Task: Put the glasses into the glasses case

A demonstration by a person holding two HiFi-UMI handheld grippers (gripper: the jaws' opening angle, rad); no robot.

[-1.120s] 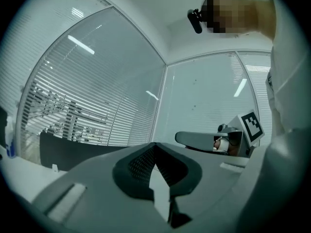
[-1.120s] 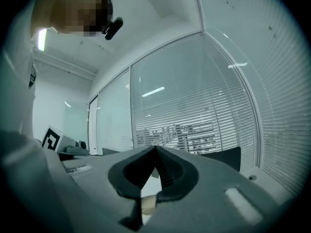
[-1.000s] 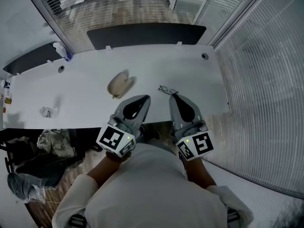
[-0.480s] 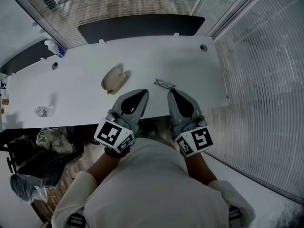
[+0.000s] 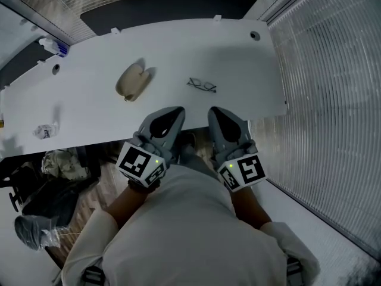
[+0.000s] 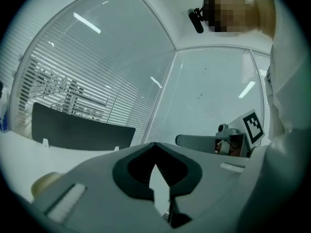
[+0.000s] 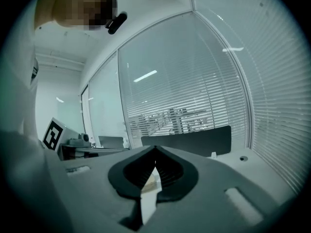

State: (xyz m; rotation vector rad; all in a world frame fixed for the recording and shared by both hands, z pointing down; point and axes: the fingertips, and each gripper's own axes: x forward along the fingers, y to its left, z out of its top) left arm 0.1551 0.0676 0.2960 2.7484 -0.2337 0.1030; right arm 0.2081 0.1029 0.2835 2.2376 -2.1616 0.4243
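Note:
Thin dark-framed glasses (image 5: 202,86) lie folded open on the white table (image 5: 238,70), right of centre. The beige glasses case (image 5: 132,81) lies open to their left; it also shows low at the left of the left gripper view as the beige case (image 6: 43,184). My left gripper (image 5: 178,111) and right gripper (image 5: 213,111) hang side by side at the table's near edge, close to the person's body. They are short of both objects. Each is shut with nothing held, as the left gripper (image 6: 155,144) and right gripper (image 7: 155,148) show in their own views.
A black divider panel (image 5: 161,11) runs along the table's far edge. A crumpled wrapper (image 5: 44,130) and a small bottle (image 5: 50,45) sit at the far left. Bags (image 5: 59,171) lie on the floor at the left. A glass wall with blinds (image 5: 333,100) borders the right.
Both grippers have sunk and drawn back from over the table to its near edge, so the glasses and case now lie farther ahead. Both jaws stayed shut.

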